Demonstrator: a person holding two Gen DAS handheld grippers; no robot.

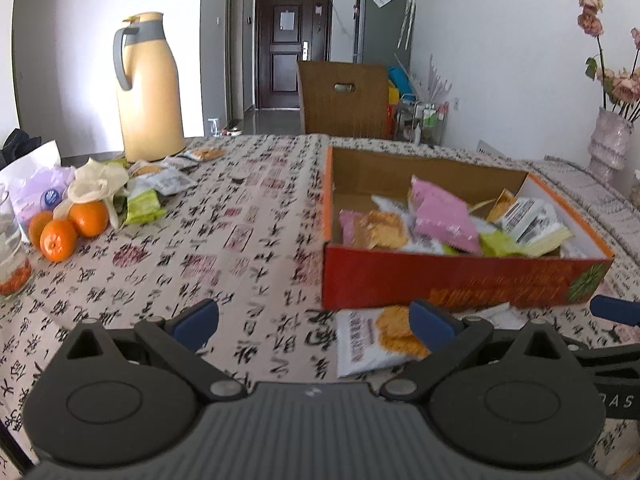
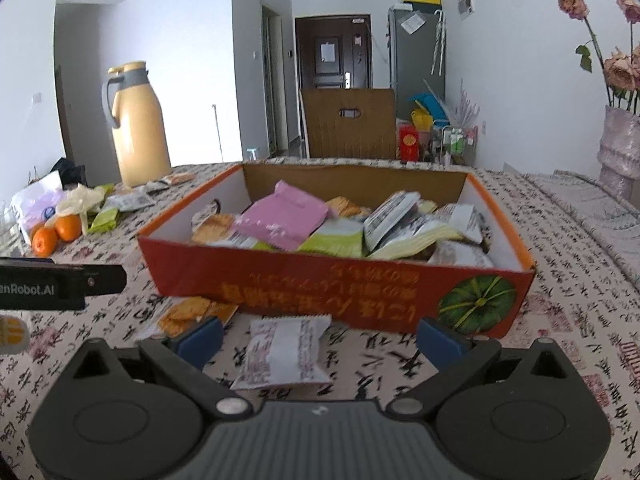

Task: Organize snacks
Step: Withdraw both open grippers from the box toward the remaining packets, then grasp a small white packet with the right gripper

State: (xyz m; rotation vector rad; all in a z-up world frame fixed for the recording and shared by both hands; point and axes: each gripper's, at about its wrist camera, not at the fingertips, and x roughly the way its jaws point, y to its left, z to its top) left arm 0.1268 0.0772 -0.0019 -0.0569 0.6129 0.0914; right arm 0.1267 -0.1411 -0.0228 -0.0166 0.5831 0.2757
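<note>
An open red cardboard box (image 1: 460, 280) (image 2: 320, 284) on the patterned tablecloth holds several snack packets, pink, green and white. My left gripper (image 1: 314, 322) is open and empty; a white-and-orange cracker packet (image 1: 376, 340) lies on the cloth by its right finger, in front of the box. My right gripper (image 2: 320, 336) is open, with a white packet (image 2: 284, 354) lying on the cloth between its fingers. The cracker packet (image 2: 188, 314) also shows to the left of it. More loose snack packets (image 1: 160, 180) lie by the flask.
A beige thermos flask (image 1: 148, 88) stands at the back left. Three oranges (image 1: 68, 226), a plastic bag and a glass jar (image 1: 12, 248) sit at the left. A vase of dried roses (image 1: 610, 140) stands at the right. A wooden chair (image 1: 344, 98) is behind the table.
</note>
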